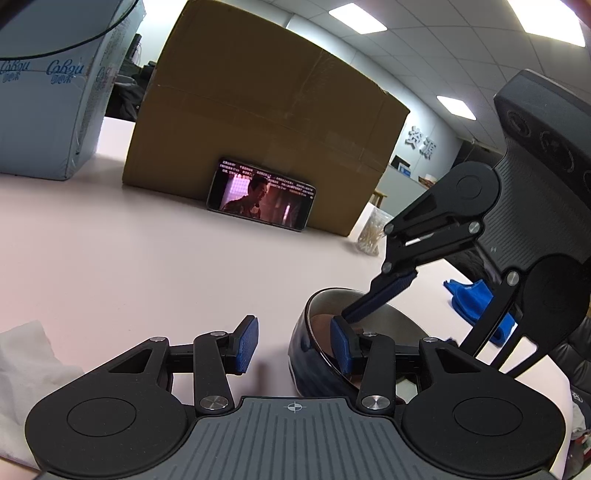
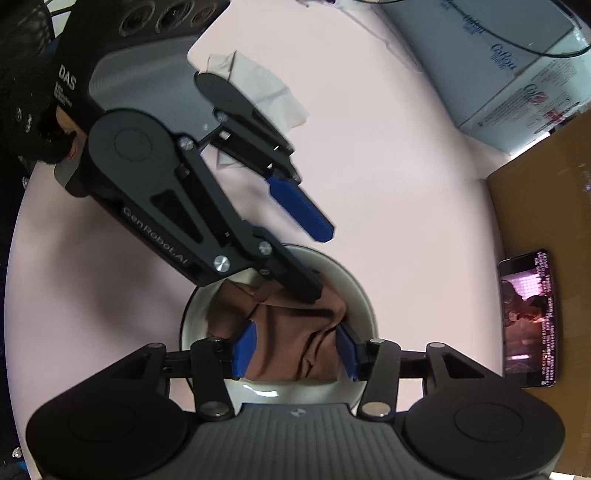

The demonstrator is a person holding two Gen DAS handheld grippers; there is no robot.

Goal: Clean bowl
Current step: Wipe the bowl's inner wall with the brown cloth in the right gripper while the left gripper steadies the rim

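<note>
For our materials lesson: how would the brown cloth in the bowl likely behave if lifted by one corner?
The brown cloth lies creased and bunched inside the bowl, so it would probably droop limply. It looks thin, so likely light. It would hardly roll or break.

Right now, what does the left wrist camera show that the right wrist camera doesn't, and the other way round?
Only the left wrist view: a crumpled blue cloth and a clear jar of cotton swabs on the pink table, plus ceiling lights. Only the right wrist view: the dark round bowl's pale inside from above, with a brown cloth between the right gripper's parted pads. Both: the bowl, left gripper, white tissue, lit phone, brown cardboard box.
</note>
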